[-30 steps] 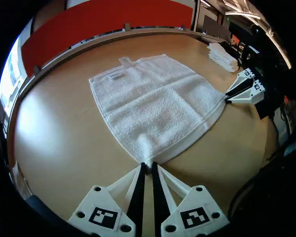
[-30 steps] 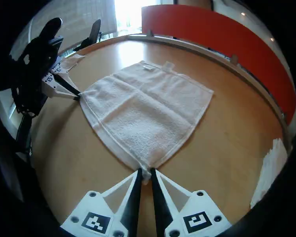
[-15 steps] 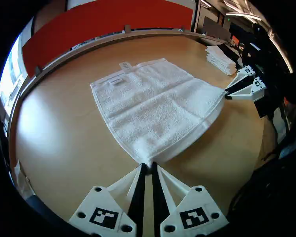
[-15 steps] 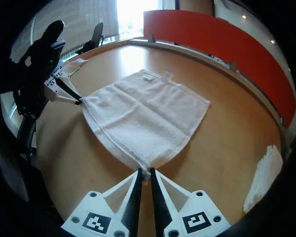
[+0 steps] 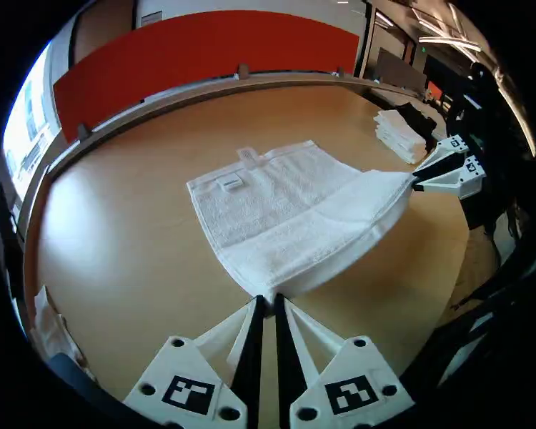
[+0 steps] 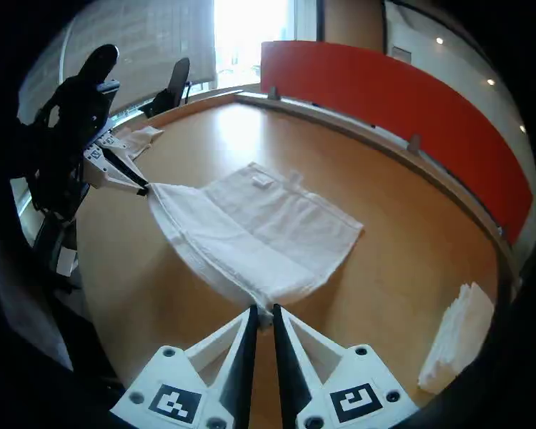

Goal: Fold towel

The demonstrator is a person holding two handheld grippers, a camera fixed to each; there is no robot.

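Observation:
A white towel [image 5: 296, 211] lies on the wooden table [image 5: 125, 236], its near edge lifted off the surface. My left gripper [image 5: 266, 299] is shut on one near corner. My right gripper [image 6: 263, 309] is shut on the other near corner. In the left gripper view the right gripper [image 5: 415, 179] pinches the towel at the right. In the right gripper view the left gripper [image 6: 145, 189] holds the towel [image 6: 261, 232] at the left. The far edge with its label and loop rests flat on the table [image 6: 411, 236].
A stack of folded white towels [image 5: 400, 132] sits at the table's far right, also seen as the stack of towels [image 6: 459, 336]. A red partition [image 5: 196, 50] runs behind the table. A crumpled cloth [image 6: 139, 137] lies near the left gripper. Chairs [image 6: 169, 68] stand beyond.
Both grippers have risen and lifted the towel's near edge off the table. The near half now hangs in the air while the far half stays flat.

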